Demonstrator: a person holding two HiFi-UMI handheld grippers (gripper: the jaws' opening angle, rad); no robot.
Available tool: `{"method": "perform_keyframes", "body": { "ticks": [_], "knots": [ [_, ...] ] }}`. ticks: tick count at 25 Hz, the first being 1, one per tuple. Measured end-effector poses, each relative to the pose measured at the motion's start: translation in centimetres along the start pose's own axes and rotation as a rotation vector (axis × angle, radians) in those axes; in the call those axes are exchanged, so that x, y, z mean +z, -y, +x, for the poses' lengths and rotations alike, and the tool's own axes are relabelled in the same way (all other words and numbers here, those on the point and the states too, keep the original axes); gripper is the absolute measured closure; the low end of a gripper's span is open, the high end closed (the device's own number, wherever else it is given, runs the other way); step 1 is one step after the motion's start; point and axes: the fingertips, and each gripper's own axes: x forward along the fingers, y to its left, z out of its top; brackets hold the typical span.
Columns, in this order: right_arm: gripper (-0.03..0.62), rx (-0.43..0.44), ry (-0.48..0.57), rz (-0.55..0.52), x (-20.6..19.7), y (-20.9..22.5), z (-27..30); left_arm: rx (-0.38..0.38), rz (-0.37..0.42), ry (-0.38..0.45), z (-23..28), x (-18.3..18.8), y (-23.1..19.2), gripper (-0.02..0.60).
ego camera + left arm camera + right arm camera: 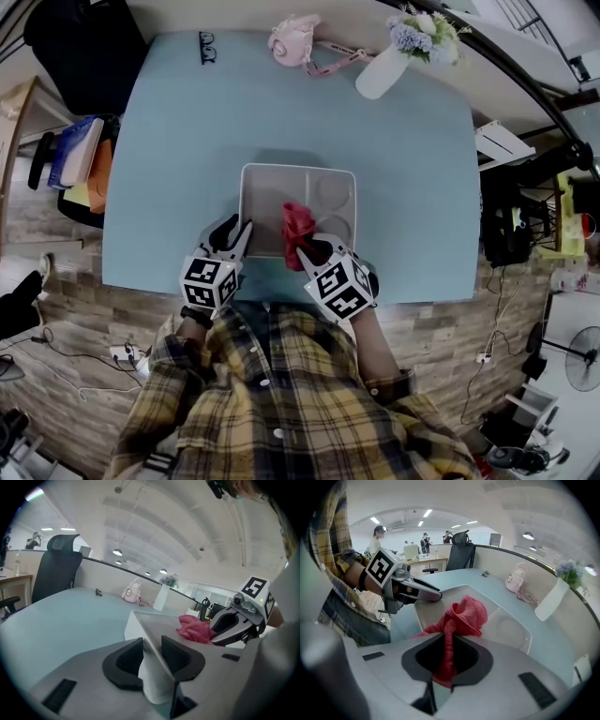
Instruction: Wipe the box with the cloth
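The left gripper (232, 239) is clamping the near-left rim of the box (272, 192). The right gripper (307, 251) is pinching the cloth (298, 223), which is resting inside the box, near-middle on the table (159, 141).

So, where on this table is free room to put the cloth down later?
Free: the table left of the box, the band between box and glasses, pink bag, vase, and the patch right of it. Crowded: the near edge, with left claw and right claw holding cloth.
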Motion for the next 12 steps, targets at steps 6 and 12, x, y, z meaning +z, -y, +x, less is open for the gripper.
{"method": "perform_keyframes", "body": {
  "ticks": [6,12],
  "knots": [
    [0.548,-0.093,-0.014,0.001,-1.4,1.0,-1.3,-0.005,0.007,-0.005,0.0,-0.1,0.0,0.46],
    [0.548,-0.167,-0.054,0.082,-4.5,3.5,-2.7,-0.006,0.014,-0.014,0.1,0.0,0.1,0.459]
  ]
}}
